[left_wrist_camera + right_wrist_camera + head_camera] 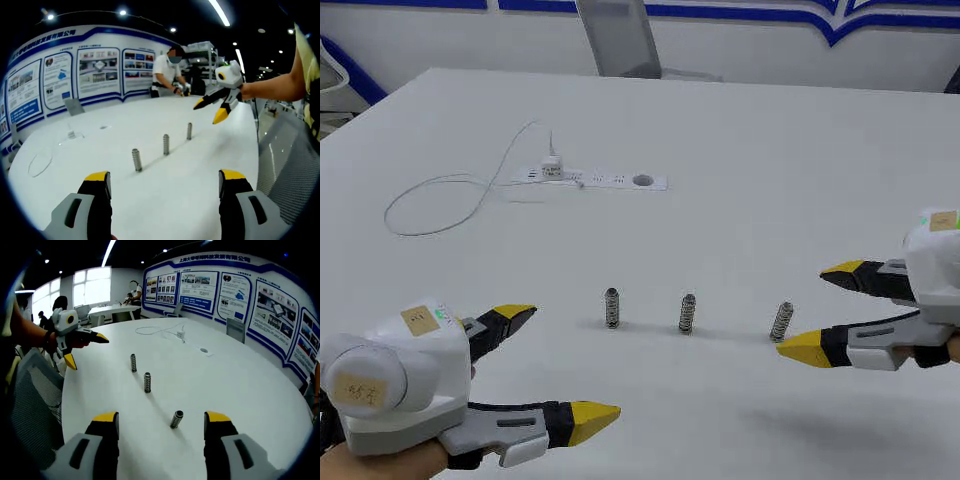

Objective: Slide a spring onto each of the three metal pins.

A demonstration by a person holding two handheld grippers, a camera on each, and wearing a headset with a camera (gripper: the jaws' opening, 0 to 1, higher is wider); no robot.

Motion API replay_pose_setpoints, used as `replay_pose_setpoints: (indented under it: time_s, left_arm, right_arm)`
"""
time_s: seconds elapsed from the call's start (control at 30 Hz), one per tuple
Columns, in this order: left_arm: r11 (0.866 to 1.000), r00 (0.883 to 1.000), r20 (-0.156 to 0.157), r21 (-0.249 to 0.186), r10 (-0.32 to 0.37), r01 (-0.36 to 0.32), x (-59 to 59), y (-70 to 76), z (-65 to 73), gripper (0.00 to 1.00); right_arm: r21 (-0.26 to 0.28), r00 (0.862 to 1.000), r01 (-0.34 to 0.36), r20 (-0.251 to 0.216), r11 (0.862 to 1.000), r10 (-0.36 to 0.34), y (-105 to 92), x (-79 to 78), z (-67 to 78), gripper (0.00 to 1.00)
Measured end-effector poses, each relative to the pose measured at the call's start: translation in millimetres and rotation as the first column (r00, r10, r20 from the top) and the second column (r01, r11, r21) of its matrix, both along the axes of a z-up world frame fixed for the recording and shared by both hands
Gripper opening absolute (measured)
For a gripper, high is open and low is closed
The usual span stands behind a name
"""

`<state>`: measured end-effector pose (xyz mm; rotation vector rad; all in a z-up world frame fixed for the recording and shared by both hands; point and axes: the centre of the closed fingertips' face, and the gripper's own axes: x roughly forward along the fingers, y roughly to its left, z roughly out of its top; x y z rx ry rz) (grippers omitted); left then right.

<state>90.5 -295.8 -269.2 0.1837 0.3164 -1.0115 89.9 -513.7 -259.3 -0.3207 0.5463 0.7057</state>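
Three short metal pins stand in a row on the white table, each wrapped in a coil spring: the left one [612, 307], the middle one [687, 313] and the right one [781, 321], which leans a little. My left gripper [563, 363] hovers low at the near left, open and empty, with the row ahead of it [136, 159]. My right gripper [827, 311] sits just right of the leaning spring [176, 419], open, nothing between its yellow tips.
A white power strip [592, 179] with a plugged charger and a looping white cable [435, 200] lies further back on the table. A grey chair back [620, 38] stands at the far edge. A person [165, 75] works at another table beyond.
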Motion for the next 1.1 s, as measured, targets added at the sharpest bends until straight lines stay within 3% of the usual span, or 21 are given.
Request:
replay_pose_setpoints:
  time_s: [0.27, 0.6, 0.83, 1.1]
  left_arm:
    - [1.000, 1.000, -0.001, -0.002, 0.001, -0.001, -0.7, -0.2, -0.3, 0.91]
    - [1.000, 1.000, -0.004, -0.005, 0.006, -0.006, -0.1, 0.8, -1.6, 0.91]
    - [1.000, 1.000, -0.007, -0.004, 0.006, -0.006, -0.7, 0.2, -2.8, 0.91]
    - [1.000, 1.000, -0.008, -0.005, 0.007, -0.007, -1.9, 0.7, -3.3, 0.91]
  right_arm:
    - [0.032, 1.000, 0.016, 0.025, 0.999, -0.016, -10.1, -17.7, -6.3, 0.72]
    - [0.110, 0.994, 0.022, 0.104, 0.994, -0.033, -10.4, -31.9, -4.1, 0.74]
    - [0.144, 0.991, 0.056, 0.112, 0.988, -0.072, -11.7, -33.7, -7.6, 0.76]
    - [0.137, 0.991, 0.061, 0.106, 0.989, -0.076, -11.9, -35.6, -12.1, 0.77]
